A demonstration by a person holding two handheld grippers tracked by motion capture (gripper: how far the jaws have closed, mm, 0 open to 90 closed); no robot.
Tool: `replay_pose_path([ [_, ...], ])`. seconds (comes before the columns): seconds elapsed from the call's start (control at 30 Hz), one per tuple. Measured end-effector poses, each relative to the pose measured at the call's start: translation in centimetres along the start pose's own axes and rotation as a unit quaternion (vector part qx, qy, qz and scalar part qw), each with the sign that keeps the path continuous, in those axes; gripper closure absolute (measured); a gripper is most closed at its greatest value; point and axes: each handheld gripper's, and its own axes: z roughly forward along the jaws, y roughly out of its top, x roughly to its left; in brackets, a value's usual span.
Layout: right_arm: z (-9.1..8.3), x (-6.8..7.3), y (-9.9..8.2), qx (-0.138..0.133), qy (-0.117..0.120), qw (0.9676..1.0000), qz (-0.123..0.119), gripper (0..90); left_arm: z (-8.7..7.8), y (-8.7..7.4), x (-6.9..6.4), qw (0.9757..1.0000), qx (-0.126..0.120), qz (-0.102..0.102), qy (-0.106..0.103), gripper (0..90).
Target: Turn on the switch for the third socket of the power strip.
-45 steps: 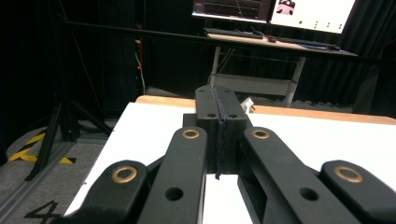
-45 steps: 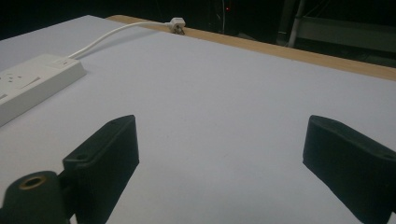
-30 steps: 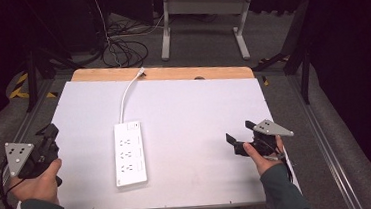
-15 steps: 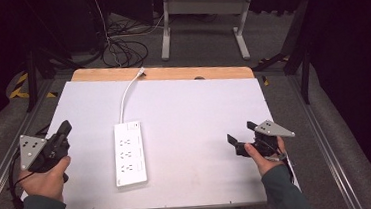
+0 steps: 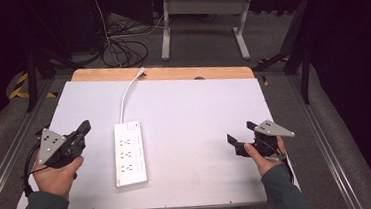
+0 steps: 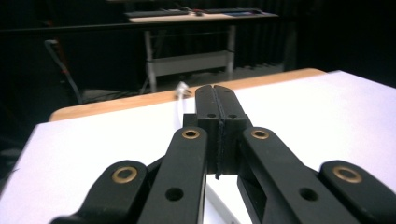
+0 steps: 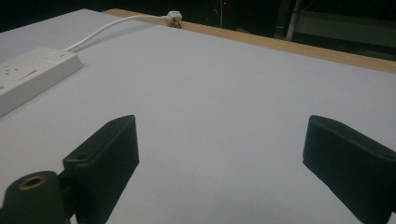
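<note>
Item: white power strip [image 5: 129, 152], laid flat left of centre on the counter [image 5: 199, 108], cord [image 5: 126, 93] run to the far edge. Judged rigid, light, smooth plastic; best taken across its narrow sides. Left gripper [image 5: 84, 127]: jaws closed, empty, just beside it. Right gripper [image 5: 241, 135]: jaws spread, empty, well apart.

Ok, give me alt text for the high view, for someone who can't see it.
A white power strip lies on a white table, its cord running to the far edge. A person's hands hold the left gripper, shut, beside it, and the right gripper, open, farther right.
</note>
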Motion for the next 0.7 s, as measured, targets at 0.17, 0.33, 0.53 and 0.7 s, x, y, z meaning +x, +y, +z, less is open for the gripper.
replay_pose_path([
  [0.17,0.0,0.0,0.0,0.003,0.000,1.0000,-0.004,11.1,0.7,0.1,-0.9,0.9989,0.005,0.024,-0.039,90.0],
  [0.33,0.0,0.0,0.0,0.002,-0.001,1.0000,-0.002,11.1,1.4,0.0,-1.6,0.9960,0.021,0.046,-0.075,90.0],
  [0.53,0.2,0.0,-0.2,0.009,0.001,1.0000,-0.004,11.1,1.9,-0.1,-2.4,0.9921,0.036,0.062,-0.103,90.0],
  [0.7,0.1,0.0,-0.1,0.006,-0.002,1.0000,-0.005,11.3,2.2,-0.4,-2.8,0.9901,0.051,0.073,-0.109,90.0],
])
